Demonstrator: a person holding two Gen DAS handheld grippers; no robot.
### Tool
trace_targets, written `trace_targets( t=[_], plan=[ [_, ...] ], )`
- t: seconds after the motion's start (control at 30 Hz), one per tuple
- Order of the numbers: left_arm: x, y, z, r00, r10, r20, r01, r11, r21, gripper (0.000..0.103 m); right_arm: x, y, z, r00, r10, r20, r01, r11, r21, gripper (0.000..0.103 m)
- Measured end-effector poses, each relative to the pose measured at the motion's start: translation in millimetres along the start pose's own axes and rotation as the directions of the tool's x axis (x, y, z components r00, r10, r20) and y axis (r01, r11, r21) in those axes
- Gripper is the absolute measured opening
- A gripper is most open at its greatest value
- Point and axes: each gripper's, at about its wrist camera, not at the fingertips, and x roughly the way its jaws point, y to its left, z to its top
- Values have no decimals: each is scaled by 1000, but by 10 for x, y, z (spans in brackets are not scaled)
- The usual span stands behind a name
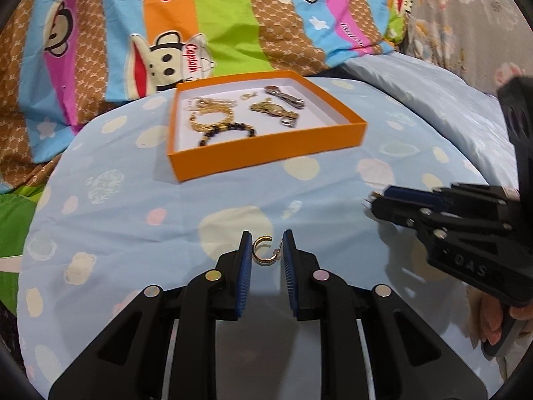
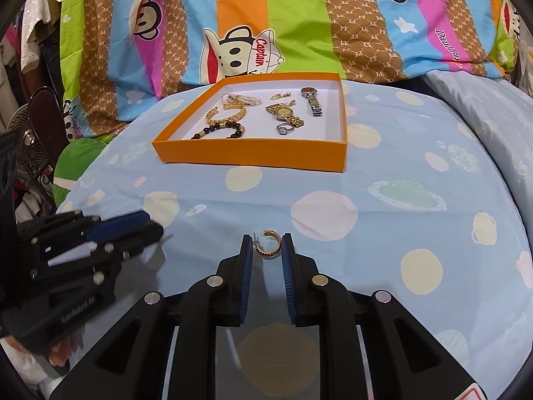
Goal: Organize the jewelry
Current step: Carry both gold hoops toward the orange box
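An orange box (image 1: 266, 156) (image 2: 250, 155) with a white floor sits on the blue spotted cover. It holds gold chains, a black bead bracelet (image 2: 216, 130), two watches (image 2: 288, 115) and a ring (image 2: 283, 129). My left gripper (image 1: 266, 250) stands narrowly apart around a gold hoop earring (image 1: 262, 252); whether it pinches it is unclear. My right gripper (image 2: 266, 248) stands the same way around a second gold hoop earring (image 2: 269, 246). Each gripper shows in the other's view, the right one (image 1: 373, 200) and the left one (image 2: 156, 230) with fingers close together.
A striped monkey-print quilt (image 1: 216, 16) rises behind the box. A pale blue pillow (image 1: 433, 100) lies at the right. A fan and clothes (image 2: 26, 126) stand at the far left of the right wrist view.
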Motion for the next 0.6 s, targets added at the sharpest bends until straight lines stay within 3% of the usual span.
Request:
trace_targets(
  t=[0.4,0.6],
  plan=[
    [130,80,-1,998,-15,-55,14,1000,-16,18,34,82,-16,999,-12,-33,12,1000,-8,16],
    [59,137,144,999,2,-35,-3,1000,-18,18,-198,151,183,999,-1,41,1,1000,-7,16]
  ],
)
